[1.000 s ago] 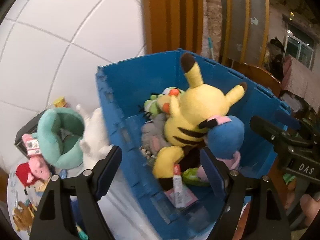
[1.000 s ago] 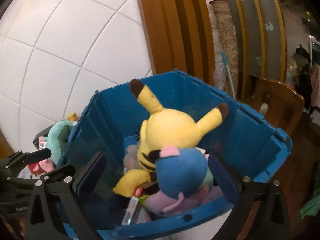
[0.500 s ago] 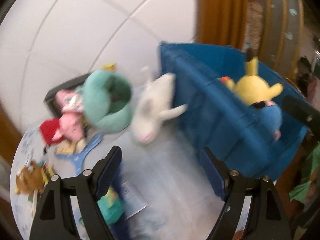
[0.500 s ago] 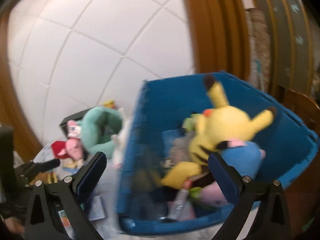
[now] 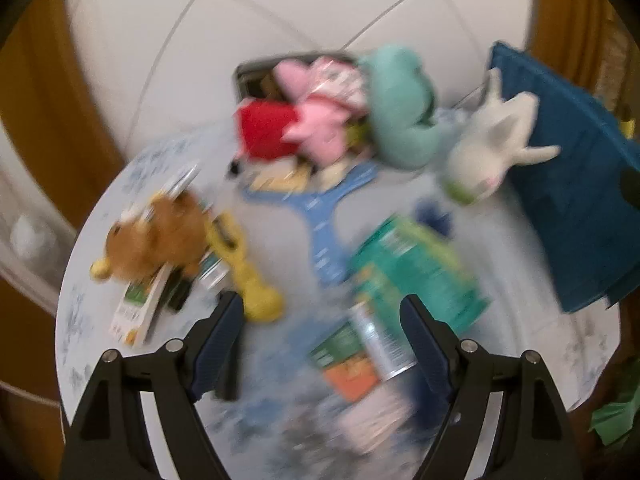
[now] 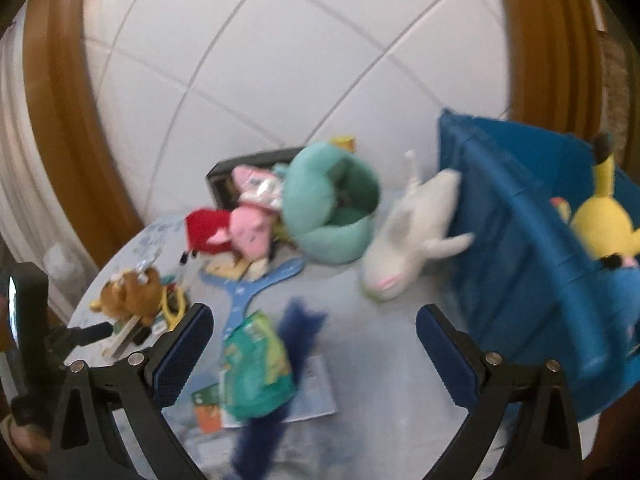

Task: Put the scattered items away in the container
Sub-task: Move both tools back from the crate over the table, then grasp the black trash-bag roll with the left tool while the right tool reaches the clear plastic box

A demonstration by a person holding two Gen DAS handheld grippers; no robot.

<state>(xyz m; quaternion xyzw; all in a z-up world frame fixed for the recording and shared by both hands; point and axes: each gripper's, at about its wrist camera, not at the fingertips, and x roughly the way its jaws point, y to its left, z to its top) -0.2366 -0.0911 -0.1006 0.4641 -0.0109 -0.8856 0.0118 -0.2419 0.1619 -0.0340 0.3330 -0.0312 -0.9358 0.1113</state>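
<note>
Both sets of jaws gape empty above the white plush rabbit (image 6: 404, 248), lying slantwise, head away from the blue bin (image 6: 520, 248).

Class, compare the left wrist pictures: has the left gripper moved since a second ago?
Yes. The left gripper has swung away from the blue container, which sat between its fingers and now lies at the right edge; the gripper now faces the scattered toys.

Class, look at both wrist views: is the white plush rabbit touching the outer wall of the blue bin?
Touching. In the right wrist view the white plush rabbit leans on the blue bin, its body and paw meeting the wall with no gap between them; the blurred left wrist view agrees.
</note>
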